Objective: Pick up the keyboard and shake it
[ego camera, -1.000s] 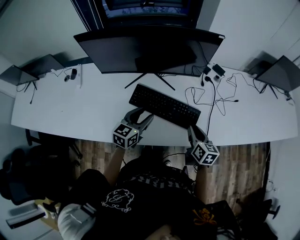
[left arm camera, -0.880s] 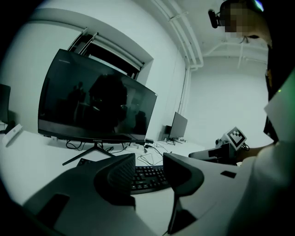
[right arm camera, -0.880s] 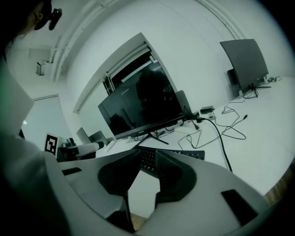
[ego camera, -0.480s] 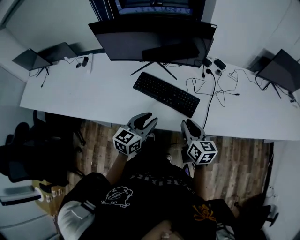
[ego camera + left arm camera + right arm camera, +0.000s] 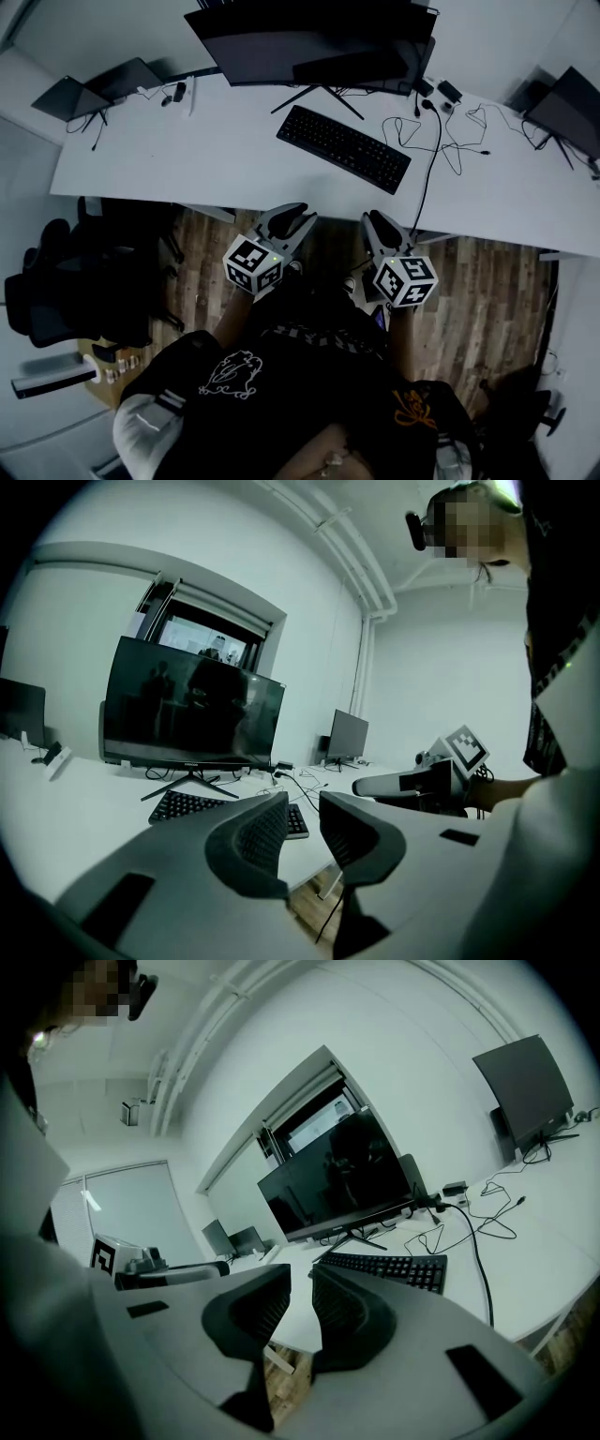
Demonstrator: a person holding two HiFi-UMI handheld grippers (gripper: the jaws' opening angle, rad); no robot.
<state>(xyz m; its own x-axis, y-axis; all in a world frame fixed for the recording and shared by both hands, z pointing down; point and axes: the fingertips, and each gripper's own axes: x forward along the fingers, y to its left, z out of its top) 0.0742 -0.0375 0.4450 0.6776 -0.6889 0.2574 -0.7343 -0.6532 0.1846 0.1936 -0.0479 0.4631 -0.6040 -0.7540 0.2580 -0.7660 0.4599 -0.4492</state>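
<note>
The keyboard [image 5: 344,148] lies on the white desk [image 5: 169,159] above plank floor [image 5: 487,291], while the left gripper [image 5: 292,221] and right gripper [image 5: 381,226], drawn back from the desk since a second ago, have been closing empty jaws to a narrow gap.

No lettering can be read; a brand mark on the lower bezel of the wide black monitor [image 5: 192,710] is too small; the white emblem on the black shirt [image 5: 230,375] is blurred; only square patterns are shown on the white marker cubes [image 5: 251,265].
</note>
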